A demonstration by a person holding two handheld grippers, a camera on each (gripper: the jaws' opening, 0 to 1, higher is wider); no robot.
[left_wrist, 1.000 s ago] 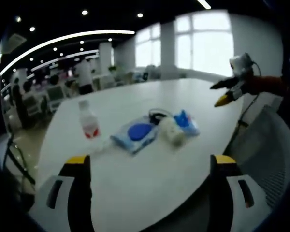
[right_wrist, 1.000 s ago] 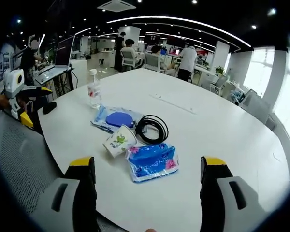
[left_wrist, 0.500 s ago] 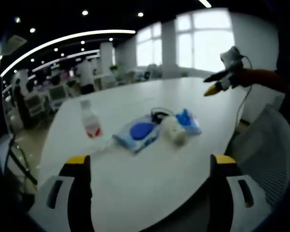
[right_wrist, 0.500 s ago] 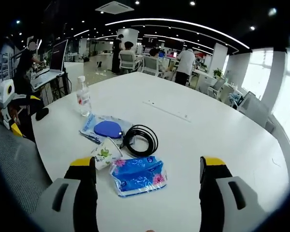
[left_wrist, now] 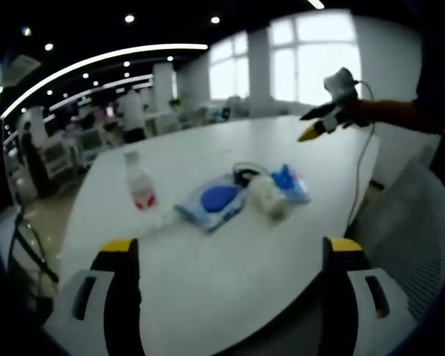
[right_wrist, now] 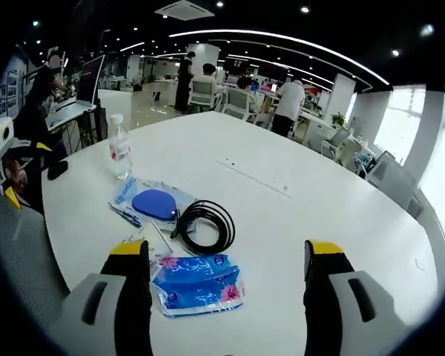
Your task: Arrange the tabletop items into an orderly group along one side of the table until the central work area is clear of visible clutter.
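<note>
On the white table (left_wrist: 208,289) lie a clear water bottle (left_wrist: 141,190), a flat wipes pack with a blue lid (left_wrist: 216,201), a black cable coil (left_wrist: 244,173), a paper cup on its side (left_wrist: 268,199) and a blue tissue pack (left_wrist: 290,184). My left gripper (left_wrist: 232,248) is open and empty, short of the table's near edge. The right gripper (left_wrist: 320,124) hangs over the table's far right. In the right gripper view, the right gripper (right_wrist: 226,252) is open just before the blue tissue pack (right_wrist: 196,283). The cup (right_wrist: 154,239) is half hidden by its left jaw. Beyond sit the cable coil (right_wrist: 205,225), wipes pack (right_wrist: 153,204) and bottle (right_wrist: 119,148).
A grey mesh chair back (left_wrist: 411,222) stands at the table's right side. The left gripper (right_wrist: 4,159) shows at the far left, above another mesh chair (right_wrist: 22,252). Desks, chairs and several people (right_wrist: 289,93) fill the office behind. A thin strip (right_wrist: 256,178) lies mid-table.
The right gripper has moved forward over the table, closing on the tissue pack; in the left gripper view it has risen and shifted left. The left gripper has hardly moved.
</note>
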